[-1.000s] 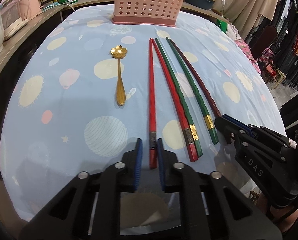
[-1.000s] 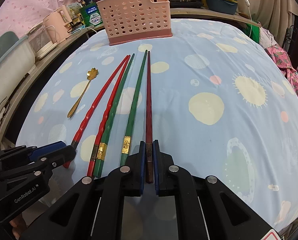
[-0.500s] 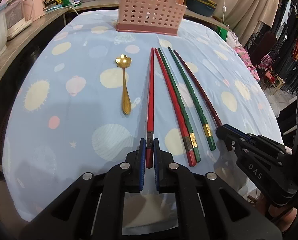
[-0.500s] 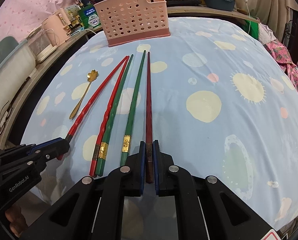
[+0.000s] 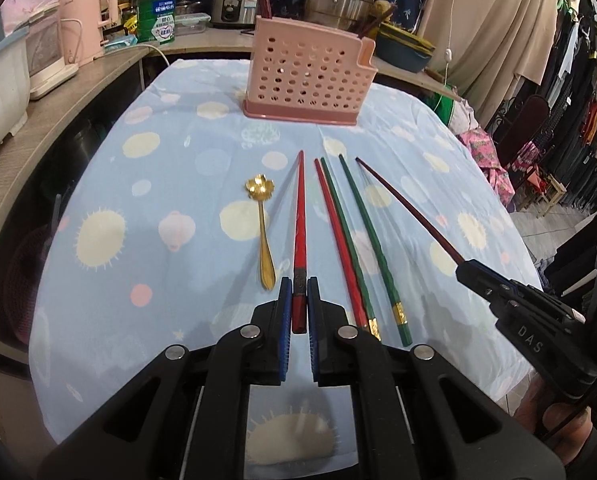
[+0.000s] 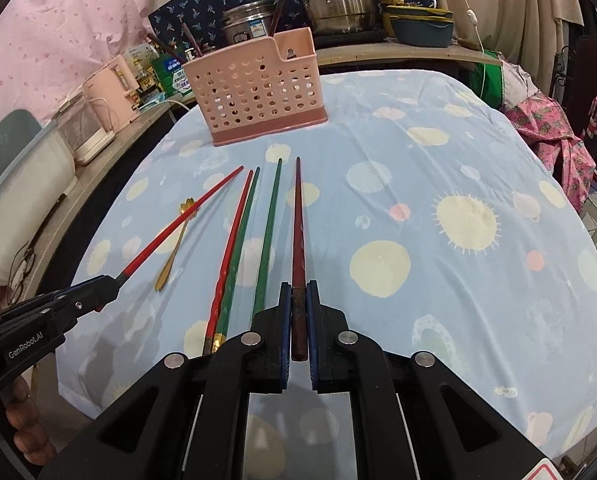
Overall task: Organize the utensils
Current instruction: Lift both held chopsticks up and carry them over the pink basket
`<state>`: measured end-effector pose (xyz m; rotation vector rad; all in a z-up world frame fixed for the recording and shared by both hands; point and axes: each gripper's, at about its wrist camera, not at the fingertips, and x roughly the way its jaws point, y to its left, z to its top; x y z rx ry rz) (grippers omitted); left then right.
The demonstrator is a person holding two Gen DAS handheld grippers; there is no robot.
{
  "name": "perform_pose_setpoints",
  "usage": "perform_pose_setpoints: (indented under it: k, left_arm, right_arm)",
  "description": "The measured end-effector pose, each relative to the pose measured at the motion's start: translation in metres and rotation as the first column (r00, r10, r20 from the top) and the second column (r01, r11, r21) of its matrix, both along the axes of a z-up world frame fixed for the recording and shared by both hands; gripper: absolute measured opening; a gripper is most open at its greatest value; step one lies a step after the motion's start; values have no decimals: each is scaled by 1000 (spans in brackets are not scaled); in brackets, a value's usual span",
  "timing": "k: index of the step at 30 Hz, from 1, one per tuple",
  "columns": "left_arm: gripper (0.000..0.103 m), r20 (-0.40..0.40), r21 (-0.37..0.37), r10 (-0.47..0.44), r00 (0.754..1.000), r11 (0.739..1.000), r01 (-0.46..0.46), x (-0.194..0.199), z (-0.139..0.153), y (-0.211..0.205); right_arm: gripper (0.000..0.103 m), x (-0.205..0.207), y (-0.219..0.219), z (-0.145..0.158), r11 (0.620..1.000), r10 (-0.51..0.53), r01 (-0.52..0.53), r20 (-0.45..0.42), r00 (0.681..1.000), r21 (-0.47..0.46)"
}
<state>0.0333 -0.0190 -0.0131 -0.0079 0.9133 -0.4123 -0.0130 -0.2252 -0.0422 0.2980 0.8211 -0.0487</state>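
Left of the pink perforated plastic utensil basket (image 5: 308, 76), which stands at the far end of the bench (image 5: 146, 264) under its pale blue spotted cloth, a gold metal spoon with a flower-shaped bowl (image 5: 263, 236) lies flat and untouched. Next to it the left claw (image 5: 297, 300) is clamped on the thick end of a bright red chopstick (image 5: 299, 216), whose tip points toward the basket and looks raised off the cloth. Further right, a second red chopstick (image 5: 340, 240) and two dark green chopsticks (image 5: 372, 240) with gold bands lie on the cloth, all well short of the basket. Rightmost, the right claw (image 6: 297, 300) is closed on the end of a dark maroon chopstick (image 6: 298, 224), likewise aimed at the basket. Each stick is pinched only at its very end, so it may pivot or slip in the pads; a drooping tip could catch the basket's rim or holes and tip it, and the two long sticks could cross if both go in together.
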Motion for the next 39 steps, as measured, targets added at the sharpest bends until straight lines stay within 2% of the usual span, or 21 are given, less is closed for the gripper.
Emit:
perform_pose_setpoints:
  k: [7, 16, 27, 39]
  left_arm:
    - [7, 51, -30, 10, 999, 1000, -9, 10, 25, 2]
    - [7, 154, -54, 43, 987, 998, -35, 25, 66, 5]
    - [7, 255, -92, 60, 965, 995, -37, 54, 114, -3]
    - [7, 371, -129, 76, 926, 991, -29, 86, 173, -12]
  right_arm:
    - [7, 5, -14, 30, 999, -31, 30, 76, 997, 14]
    - [7, 12, -27, 65, 999, -50, 48, 160, 986, 18]
    - [7, 28, -47, 108, 997, -78, 69, 261, 962, 43]
    - [7, 56, -62, 150, 994, -90, 64, 349, 933, 84]
